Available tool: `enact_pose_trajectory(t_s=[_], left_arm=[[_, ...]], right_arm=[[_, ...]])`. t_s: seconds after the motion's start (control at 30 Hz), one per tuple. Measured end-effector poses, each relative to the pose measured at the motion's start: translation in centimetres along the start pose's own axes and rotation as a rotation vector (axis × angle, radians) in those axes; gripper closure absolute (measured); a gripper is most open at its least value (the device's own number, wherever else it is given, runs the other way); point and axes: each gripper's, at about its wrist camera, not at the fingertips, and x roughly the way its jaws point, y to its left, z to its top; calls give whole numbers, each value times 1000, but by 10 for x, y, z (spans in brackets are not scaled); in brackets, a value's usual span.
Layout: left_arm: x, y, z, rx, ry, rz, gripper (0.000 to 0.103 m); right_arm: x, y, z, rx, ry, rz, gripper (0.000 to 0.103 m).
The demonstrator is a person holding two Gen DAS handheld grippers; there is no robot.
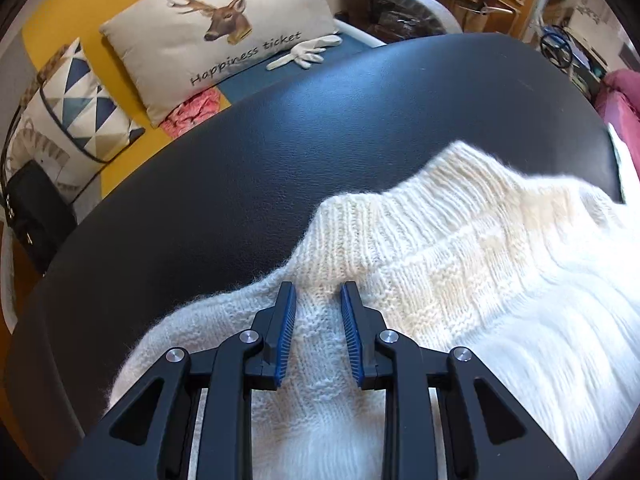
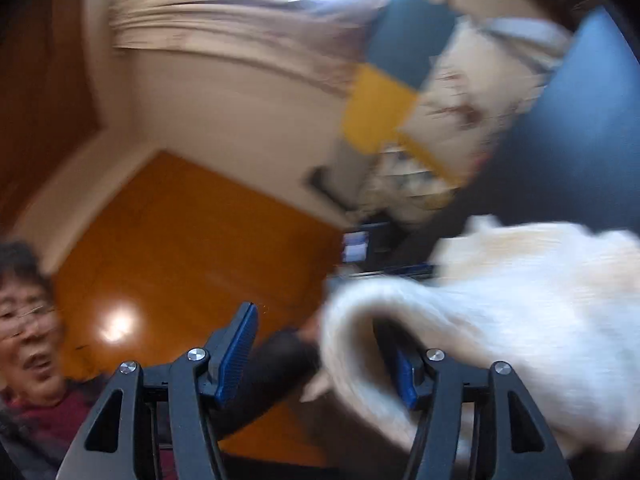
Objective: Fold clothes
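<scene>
My left tool (image 1: 318, 294) points down at the cream sweater (image 1: 460, 280) on the black surface (image 1: 280, 152), jaws parted, gripping nothing. My right tool (image 2: 320, 332) is open; the blurred sweater drapes its right finger (image 2: 404, 376).

Up top, a deer-print pillow (image 1: 224, 36) reading "Happiness ticket" leans beside a triangle-patterned cushion (image 1: 76, 100). A white glove (image 1: 306, 52) lies just right of the pillow, pink fabric (image 1: 192, 112) below it. Black bag (image 1: 32, 216) at far left. Orange floor (image 2: 192, 248) gleams, blurred.
</scene>
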Motion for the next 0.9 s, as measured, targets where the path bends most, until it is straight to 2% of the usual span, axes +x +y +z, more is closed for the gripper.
enact_pose_trajectory(t_s=[0.1,0.17,0.3,0.37,0.43,0.53,0.6,0.67,0.73,0.8,0.87,0.9], left_arm=[[2,6,1,-17,9,-11,77],[3,7,4,-15,12,-6,76],[3,5,6,0,17,10,76],[3,4,4,10,10,11,76],[3,6,4,-1,8,2,76],[3,7,4,-12,5,-8,76],[2,7,3,-12,4,-7,76],[2,6,2,-4,5,-1,75],[2,6,3,-5,9,-4,75],[2,7,3,-6,11,-12,75],[2,7,2,-6,8,-16,75],[2,8,2,-5,6,-17,75]], right_arm=[[-6,-13,-7,-4,68,-264,41],[-10,-12,-13,-37,79,-422,41],[-22,23,-17,-187,54,-669,41],[-16,50,-33,-241,129,-569,41],[9,70,-65,-283,326,-442,41],[58,78,-127,-419,523,-513,45],[81,66,-146,-492,472,-675,45],[93,55,-147,-530,374,-725,45],[110,42,-145,-560,337,-774,45],[125,29,-139,-565,343,-811,46],[120,19,-134,-569,305,-868,47],[122,13,-132,-548,299,-850,47]])
